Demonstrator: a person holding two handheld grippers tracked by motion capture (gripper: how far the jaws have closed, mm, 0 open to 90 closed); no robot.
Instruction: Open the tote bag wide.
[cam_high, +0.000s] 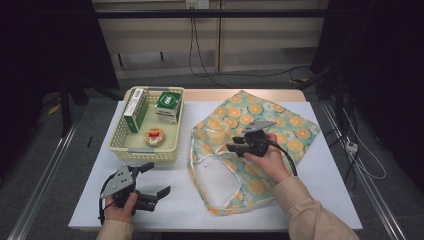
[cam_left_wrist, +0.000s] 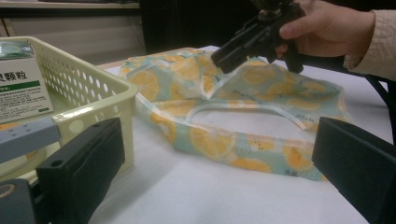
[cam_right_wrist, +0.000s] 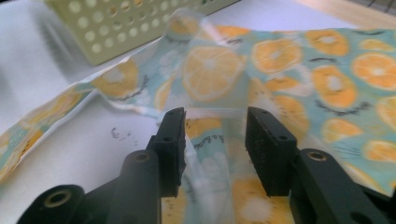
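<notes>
A cloth bag (cam_high: 295, 125) printed with orange slices lies flat on the right half of the white table, its handle loop towards the front. My right gripper (cam_high: 232, 144) hovers over the bag's left part. In the right gripper view the right gripper (cam_right_wrist: 215, 135) is open, and a raised fold of the bag (cam_right_wrist: 327, 79) stands between its jaws. My left gripper (cam_high: 159, 177) rests open near the front left with nothing in it. The left gripper view looks past its wide-apart jaws at the bag (cam_left_wrist: 210, 140) and the right gripper (cam_left_wrist: 222, 53).
A pale yellow perforated basket (cam_high: 145, 152) stands at the back left, holding a green-and-white box (cam_high: 135, 110), a second box (cam_high: 168, 106) and a round tin (cam_high: 154, 136). Its wall (cam_left_wrist: 84, 88) is close beside my left jaw. White table surface (cam_high: 165, 205) lies between the grippers.
</notes>
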